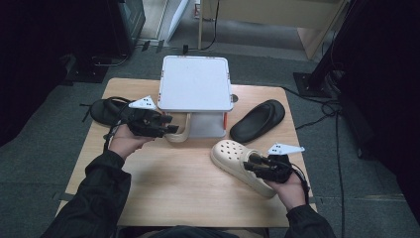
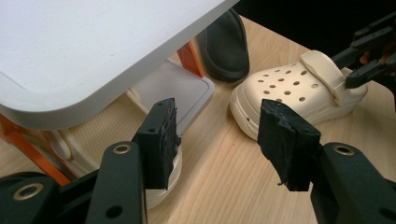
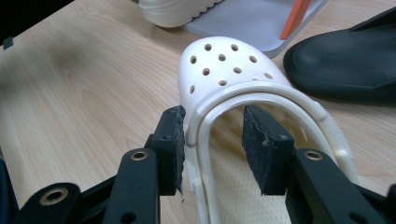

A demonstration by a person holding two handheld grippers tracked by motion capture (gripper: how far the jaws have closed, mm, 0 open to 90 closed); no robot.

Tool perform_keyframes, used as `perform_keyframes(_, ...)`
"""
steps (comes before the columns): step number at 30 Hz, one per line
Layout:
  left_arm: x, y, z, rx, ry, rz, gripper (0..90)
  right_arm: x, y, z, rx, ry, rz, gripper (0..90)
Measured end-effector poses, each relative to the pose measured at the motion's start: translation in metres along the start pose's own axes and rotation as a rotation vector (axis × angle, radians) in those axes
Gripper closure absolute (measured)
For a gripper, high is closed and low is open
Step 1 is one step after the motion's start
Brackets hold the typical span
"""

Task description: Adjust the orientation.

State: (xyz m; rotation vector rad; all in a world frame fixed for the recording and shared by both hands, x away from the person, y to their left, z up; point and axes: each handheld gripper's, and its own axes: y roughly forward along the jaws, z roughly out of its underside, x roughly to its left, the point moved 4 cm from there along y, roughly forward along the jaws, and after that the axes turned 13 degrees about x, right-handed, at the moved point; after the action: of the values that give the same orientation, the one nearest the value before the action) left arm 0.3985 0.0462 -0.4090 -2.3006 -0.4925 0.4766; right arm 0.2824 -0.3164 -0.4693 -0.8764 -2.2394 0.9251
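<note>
The cream clog (image 1: 241,166) is a foam shoe with round holes over its toe, a heel strap and a ridged sole edge. It lies on the wooden table (image 1: 173,188), toe toward the white shelf (image 1: 195,83), just beside a black slipper (image 1: 257,120). The right gripper (image 3: 212,140) straddles its side rim and strap; I cannot tell whether the fingers (image 3: 173,140) clamp it. The left gripper (image 2: 217,140) hangs released beside a second cream clog (image 2: 159,184) under the shelf.
</note>
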Motion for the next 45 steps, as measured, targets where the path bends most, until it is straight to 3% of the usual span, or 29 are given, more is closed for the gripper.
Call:
perform_keyframes(4, 0.001, 0.000, 0.000, -0.001, -0.001, -0.003, 47.5, 0.003, 0.013, 0.003, 0.060, -0.021, 0.017, 59.3)
perform_keyframes(7, 0.001, 0.000, 0.000, -0.003, -0.002, -0.003, 47.4, 0.004, 0.020, 0.002, 0.072, -0.030, 0.018, 61.0)
perform_keyframes(10, 0.000, 0.001, 0.000, -0.003, 0.002, -0.005, 47.4, 0.007, 0.029, -0.002, 0.089, -0.025, 0.004, 75.6)
perform_keyframes(11, 0.000, 0.001, 0.000, -0.005, 0.004, -0.007, 47.4, 0.008, 0.030, -0.003, 0.095, -0.012, 0.005, 76.3)
perform_keyframes(15, 0.000, 0.000, 0.000, -0.003, 0.006, -0.007, 47.5, 0.007, 0.028, -0.004, 0.093, 0.024, -0.004, 76.9)
perform_keyframes(19, -0.001, 0.001, 0.000, -0.001, 0.008, -0.010, 47.5, 0.007, 0.022, -0.009, 0.055, 0.061, -0.006, 76.9)
perform_keyframes(27, -0.002, 0.001, 0.000, -0.008, 0.013, -0.010, 47.5, 0.021, 0.027, -0.021, 0.024, 0.054, -0.004, 76.9)
perform_keyframes(33, -0.003, 0.002, -0.001, -0.011, 0.022, -0.008, 47.9, 0.039, 0.049, -0.037, 0.037, 0.034, -0.012, 76.7)
perform_keyframes(37, -0.006, 0.004, 0.001, -0.022, -0.004, 0.035, 52.9, 0.047, 0.059, -0.042, 0.041, 0.019, -0.014, 76.4)
perform_keyframes(40, -0.011, 0.008, 0.004, -0.003, 0.016, 0.037, 56.2, 0.056, 0.069, -0.045, 0.053, 0.001, -0.012, 76.1)
perform_keyframes(42, -0.018, 0.014, 0.006, 0.025, 0.054, 0.020, 57.1, 0.061, 0.075, -0.046, 0.058, -0.025, -0.007, 76.1)
perform_keyframes(45, -0.022, 0.019, 0.008, 0.028, 0.058, 0.028, 58.8, 0.064, 0.079, -0.044, 0.074, -0.059, -0.008, 73.7)
